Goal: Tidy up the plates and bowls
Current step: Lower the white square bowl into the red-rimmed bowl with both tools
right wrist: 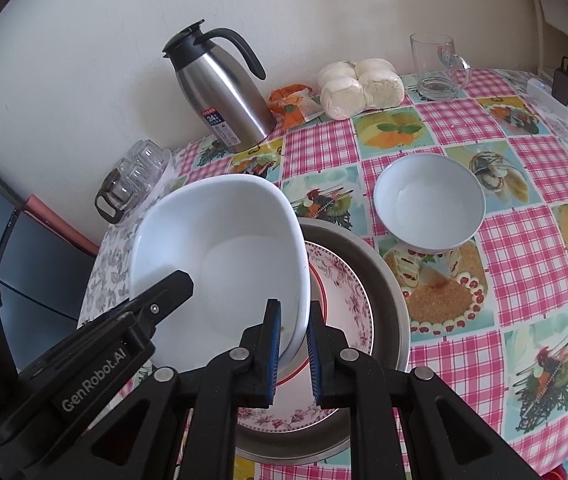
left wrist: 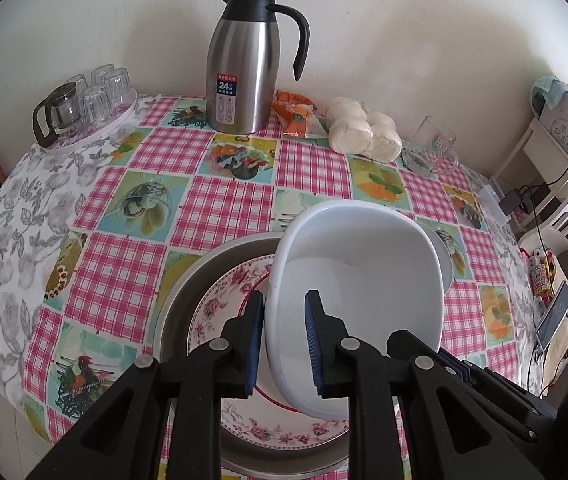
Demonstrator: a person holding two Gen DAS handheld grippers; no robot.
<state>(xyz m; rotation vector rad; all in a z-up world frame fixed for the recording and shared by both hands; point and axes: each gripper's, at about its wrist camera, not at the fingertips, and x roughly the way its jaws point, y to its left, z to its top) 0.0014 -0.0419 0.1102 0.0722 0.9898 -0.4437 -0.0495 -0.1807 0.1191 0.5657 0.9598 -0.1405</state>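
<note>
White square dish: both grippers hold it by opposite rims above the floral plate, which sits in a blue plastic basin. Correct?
Not quite. The basin is bare grey metal, not blue plastic, as the right wrist view shows. Both the left gripper and right gripper do hold the white square dish above the floral plate.

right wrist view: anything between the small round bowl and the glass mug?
Nothing. Between the small round bowl and the glass mug the right wrist view shows only bare tablecloth.
</note>
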